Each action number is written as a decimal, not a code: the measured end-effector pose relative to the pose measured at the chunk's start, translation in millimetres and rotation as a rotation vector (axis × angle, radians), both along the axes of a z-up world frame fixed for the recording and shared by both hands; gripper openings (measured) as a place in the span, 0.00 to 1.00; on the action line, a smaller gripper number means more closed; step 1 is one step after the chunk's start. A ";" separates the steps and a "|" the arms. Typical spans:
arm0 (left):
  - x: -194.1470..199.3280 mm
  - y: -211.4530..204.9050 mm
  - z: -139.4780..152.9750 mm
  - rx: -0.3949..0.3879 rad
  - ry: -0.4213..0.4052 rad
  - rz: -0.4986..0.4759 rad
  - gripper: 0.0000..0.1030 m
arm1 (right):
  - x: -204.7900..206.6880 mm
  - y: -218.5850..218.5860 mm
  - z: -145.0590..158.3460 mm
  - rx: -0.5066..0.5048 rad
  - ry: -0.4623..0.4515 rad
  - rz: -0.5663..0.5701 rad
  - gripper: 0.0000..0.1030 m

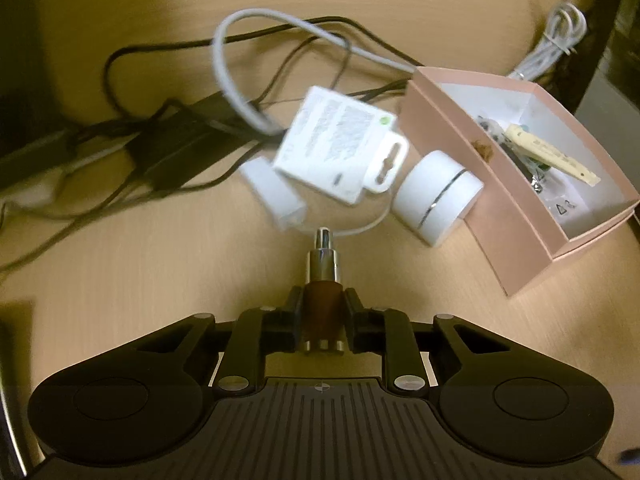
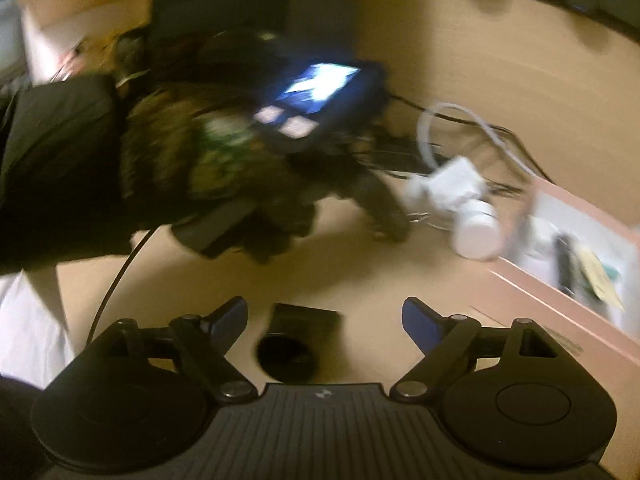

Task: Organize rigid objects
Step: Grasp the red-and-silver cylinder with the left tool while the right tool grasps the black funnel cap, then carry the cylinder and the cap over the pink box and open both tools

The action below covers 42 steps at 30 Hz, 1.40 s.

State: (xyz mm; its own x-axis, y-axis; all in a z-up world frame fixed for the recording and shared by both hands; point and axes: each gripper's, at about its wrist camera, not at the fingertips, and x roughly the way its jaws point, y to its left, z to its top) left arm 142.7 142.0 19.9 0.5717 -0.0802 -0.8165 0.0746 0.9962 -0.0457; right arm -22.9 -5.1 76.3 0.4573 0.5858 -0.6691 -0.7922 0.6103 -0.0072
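My left gripper is shut on a small brown and chrome cylindrical gadget, held above the wooden desk with its chrome tip pointing forward. Ahead lie a white flat packet, a white round jar and a small white adapter. An open pink box with small items inside stands at the right. My right gripper is open and empty above a black cylindrical cap on the desk. The jar and the pink box show blurred at the right.
Tangled black and grey cables and a black power brick lie behind the white items. A coiled white cable lies at the far right. The person's left arm with a lit phone mount crosses the right wrist view.
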 end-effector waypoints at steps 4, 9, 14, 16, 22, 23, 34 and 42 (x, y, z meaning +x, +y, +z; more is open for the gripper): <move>-28.1 19.4 0.4 -0.011 -0.008 0.046 0.23 | -4.4 24.9 -17.6 -0.058 -0.024 0.029 0.83; -77.0 42.9 0.5 -0.103 -0.029 0.124 0.23 | 11.8 46.0 -45.2 -0.115 0.032 -0.019 0.83; -115.1 46.3 0.9 -0.196 -0.054 0.181 0.23 | 17.9 46.9 -54.9 -0.137 0.086 -0.036 0.51; -126.3 40.8 1.4 -0.226 -0.061 0.187 0.23 | 17.6 41.2 -52.5 -0.143 0.078 -0.051 0.51; -150.7 5.8 10.0 -0.295 -0.069 0.109 0.23 | 17.1 4.8 -42.9 -0.147 0.055 -0.115 0.50; -153.3 -3.7 11.8 -0.307 -0.068 0.085 0.23 | 17.8 -3.7 -41.8 -0.149 0.049 -0.135 0.50; -160.6 -103.1 23.0 -0.339 0.006 -0.229 0.23 | -7.7 -107.0 -17.8 -0.149 -0.023 -0.385 0.47; -123.6 -129.8 59.4 -0.313 -0.081 -0.285 0.23 | -16.0 -160.7 2.7 -0.068 -0.066 -0.541 0.45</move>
